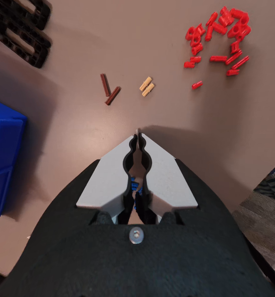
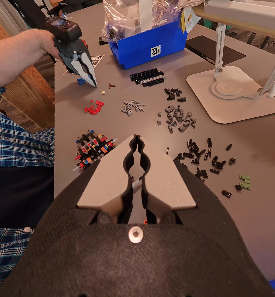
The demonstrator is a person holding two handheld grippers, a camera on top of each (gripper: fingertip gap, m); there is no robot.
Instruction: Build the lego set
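The left gripper point(image 1: 137, 134) is pinched closed, a thin pale sliver of a piece caught between its fingertips; what kind of piece it is cannot be told. It points down at the smooth grey-brown table point(image 1: 198, 112), its tip close above the surface. Ahead of it lie two dark reddish-brown plastic axle pins point(image 1: 109, 89) touching in a V, two tan plastic connector pegs point(image 1: 147, 86) side by side just to their right, and farther right a loose heap of bright red plastic pins and connectors point(image 1: 217, 38). A blue plastic bin point(image 1: 3, 160) sits at the left edge, stacked black plastic frame beams point(image 1: 21, 32) beyond it.

The right gripper point(image 2: 136, 136) has its tips meeting, with nothing visibly between them. Just to its left on the table stands the partly built multicoloured lego assembly point(image 2: 93, 149). To the right are scattered small black plastic pins point(image 2: 202, 157), farther off a cluster of dark grey plastic connectors point(image 2: 180, 119) and a white metal stand base point(image 2: 246, 102).
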